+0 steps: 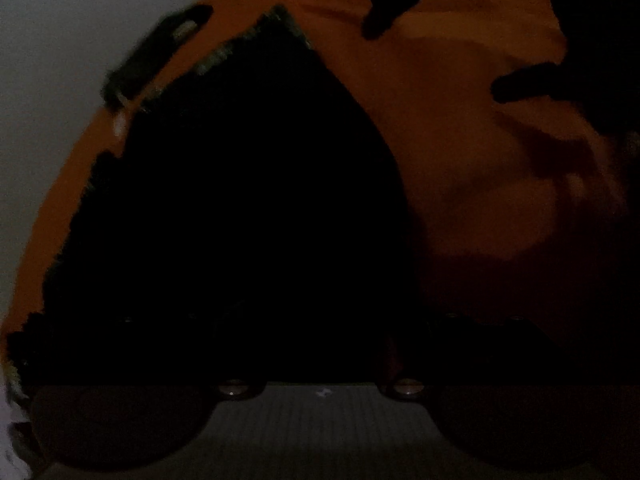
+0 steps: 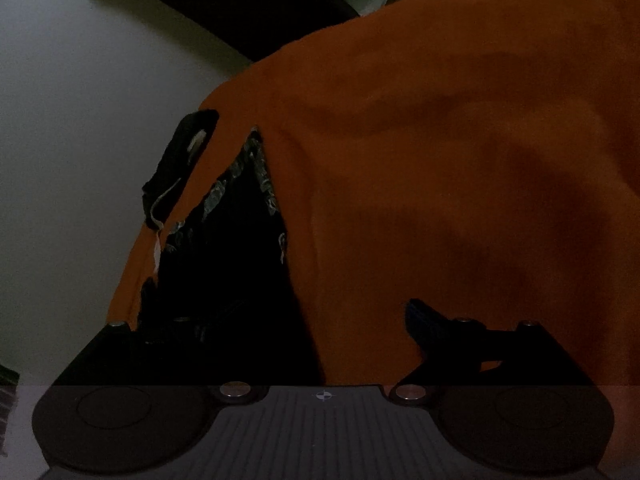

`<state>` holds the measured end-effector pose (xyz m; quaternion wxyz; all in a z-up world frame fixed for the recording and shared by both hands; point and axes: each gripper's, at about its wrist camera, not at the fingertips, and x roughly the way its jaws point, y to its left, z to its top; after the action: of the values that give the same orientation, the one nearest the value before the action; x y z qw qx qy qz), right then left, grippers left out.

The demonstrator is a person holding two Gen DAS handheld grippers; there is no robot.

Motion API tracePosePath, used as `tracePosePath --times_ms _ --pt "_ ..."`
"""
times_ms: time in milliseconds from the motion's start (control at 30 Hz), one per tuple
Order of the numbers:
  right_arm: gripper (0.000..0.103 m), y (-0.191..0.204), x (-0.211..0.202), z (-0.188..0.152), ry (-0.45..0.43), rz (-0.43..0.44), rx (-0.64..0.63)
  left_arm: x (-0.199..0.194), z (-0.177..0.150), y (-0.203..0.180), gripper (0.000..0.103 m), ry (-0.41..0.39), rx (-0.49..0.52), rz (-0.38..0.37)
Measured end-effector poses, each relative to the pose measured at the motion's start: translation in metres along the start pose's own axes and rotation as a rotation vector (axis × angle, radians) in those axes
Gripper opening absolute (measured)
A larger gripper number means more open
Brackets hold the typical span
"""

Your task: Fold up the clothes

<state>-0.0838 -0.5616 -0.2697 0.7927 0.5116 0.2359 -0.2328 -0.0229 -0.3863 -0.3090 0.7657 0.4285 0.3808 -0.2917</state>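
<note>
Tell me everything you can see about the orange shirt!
The orange shirt looks like soft, plain cloth, wrinkled into gentle folds. It lies spread on a pale surface and fills most of both views. A black patterned panel with pale markings sits in a wedge-shaped opening, and a small dark patch shows beside it. In the left wrist view two dark fingers overlap the cloth; the dim light hides any grip.

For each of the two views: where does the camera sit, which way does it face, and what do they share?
Left wrist: on the left gripper, facing forward low over the orange garment and its black patterned panel; own jaws lost in darkness.
Right wrist: on the right gripper, facing the same garment against a pale surface; dark jaws only dimly visible.
Shared: garment, panel, pale surface.
</note>
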Motion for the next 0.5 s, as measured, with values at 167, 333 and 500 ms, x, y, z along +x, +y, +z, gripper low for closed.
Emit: tracePosePath --times_ms 167,333,500 --pt "0.093 -0.001 0.000 -0.001 0.003 -0.003 0.014 0.006 -0.007 -0.003 0.052 -0.008 0.024 0.018" --pt "0.093 -0.001 -0.001 -0.004 0.007 -0.009 0.010 -0.003 -0.004 0.021 0.016 -0.058 -0.059 -0.056" --pt "0.093 -0.002 -0.003 -0.004 0.013 -0.008 -0.001 -0.013 -0.012 0.059 0.016 -0.105 -0.176 -0.172"
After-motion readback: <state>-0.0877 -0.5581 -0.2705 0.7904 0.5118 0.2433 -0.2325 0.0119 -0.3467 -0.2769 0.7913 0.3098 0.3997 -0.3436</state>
